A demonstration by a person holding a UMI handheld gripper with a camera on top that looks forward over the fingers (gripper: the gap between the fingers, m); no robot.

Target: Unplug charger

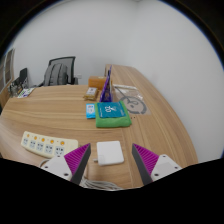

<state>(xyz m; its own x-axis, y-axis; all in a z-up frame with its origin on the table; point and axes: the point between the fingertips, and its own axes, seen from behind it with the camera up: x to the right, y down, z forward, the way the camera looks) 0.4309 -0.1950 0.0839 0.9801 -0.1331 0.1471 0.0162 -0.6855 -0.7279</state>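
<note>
A white square charger brick (109,152) lies flat on the wooden table (60,115), between my two fingers and slightly ahead of them, with a gap at each side. Its coiled white cable (97,183) lies on the table near the fingers' base. A white power strip (47,145) with several sockets sits just left of the charger, beyond my left finger; the charger lies apart from it. My gripper (112,158) is open, its magenta pads (77,157) to either side of the charger.
Beyond the charger lie a green book with a blue box (111,112) on it, an orange and white box (92,93) and a purple upright object (106,85). Black office chairs (59,71) stand behind the table by a white wall.
</note>
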